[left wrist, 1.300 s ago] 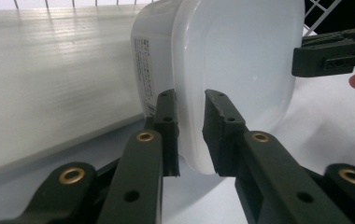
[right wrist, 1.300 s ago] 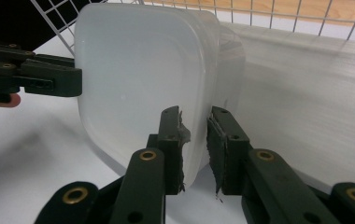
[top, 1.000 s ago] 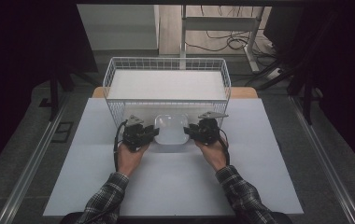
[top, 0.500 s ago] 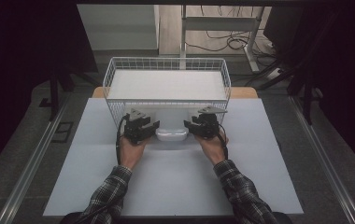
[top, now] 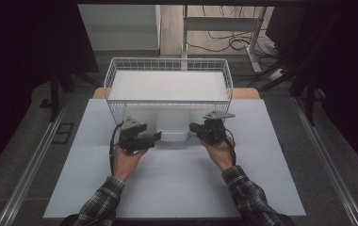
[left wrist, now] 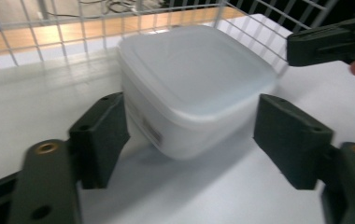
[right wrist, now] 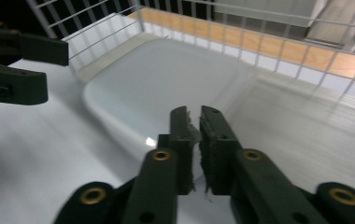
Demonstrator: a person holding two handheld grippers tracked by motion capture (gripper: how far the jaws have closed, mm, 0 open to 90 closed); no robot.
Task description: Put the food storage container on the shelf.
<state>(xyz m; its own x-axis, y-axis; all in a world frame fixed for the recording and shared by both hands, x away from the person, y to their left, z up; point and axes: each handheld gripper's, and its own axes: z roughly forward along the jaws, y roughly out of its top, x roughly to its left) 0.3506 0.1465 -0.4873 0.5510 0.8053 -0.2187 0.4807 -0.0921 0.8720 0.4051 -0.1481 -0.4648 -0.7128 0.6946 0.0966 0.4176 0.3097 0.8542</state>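
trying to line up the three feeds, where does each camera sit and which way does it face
High view: above the person's side, facing forward and down on the white table; forearms, hands, both grippers.
Left gripper view: on the left gripper, facing the translucent white plastic tub; open jaws.
Right gripper view: on the right gripper, facing that tub; shut jaws.
All share the tub and white wire basket.

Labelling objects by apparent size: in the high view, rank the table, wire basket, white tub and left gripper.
1. table
2. wire basket
3. white tub and left gripper: look alike, unranked.
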